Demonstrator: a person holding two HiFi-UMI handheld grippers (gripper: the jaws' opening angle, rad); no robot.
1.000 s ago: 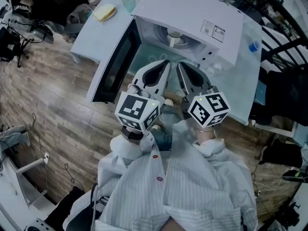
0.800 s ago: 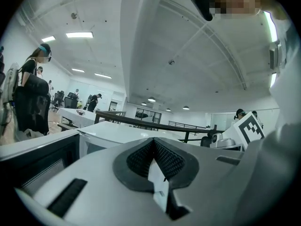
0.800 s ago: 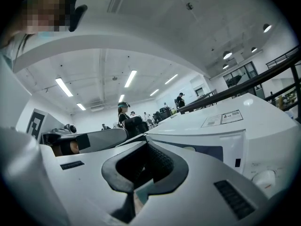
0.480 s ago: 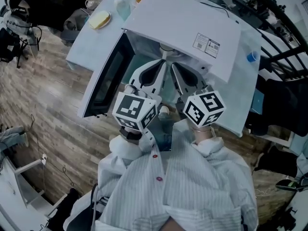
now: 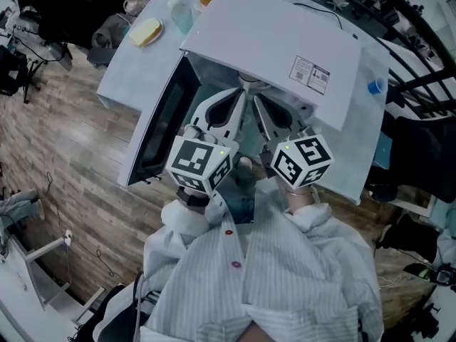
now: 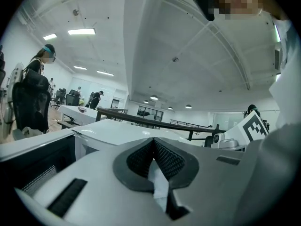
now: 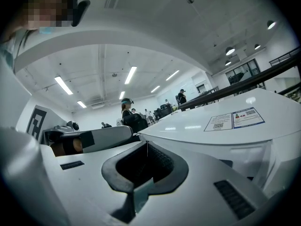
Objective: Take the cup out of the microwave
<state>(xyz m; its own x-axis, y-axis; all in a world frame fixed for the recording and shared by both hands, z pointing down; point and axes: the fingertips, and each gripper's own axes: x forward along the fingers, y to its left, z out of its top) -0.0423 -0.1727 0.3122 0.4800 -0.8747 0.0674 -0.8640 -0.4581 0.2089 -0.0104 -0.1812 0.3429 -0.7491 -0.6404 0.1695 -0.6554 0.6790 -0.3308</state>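
HEAD-ON AT THE MICROWAVE: We are pointing both grippers into the mouth of the open microwave (image 5: pixel 271 34) on the worktop (image 5: pixel 121 73). The left gripper (image 5: pixel 244 93) is keeping its fingers (image 6: pixel 141 157) pressed fully together and is gripping nothing. The right gripper (image 5: pixel 258 98) is likewise closed tip to tip and empty. The cup (image 5: pixel 249 79) is sitting inside the cavity at 12 o'clock from both tips, with only a sliver of its pale rim peeking from under the microwave's top. The door (image 5: pixel 160 116) is hanging wide open at 9 o'clock.
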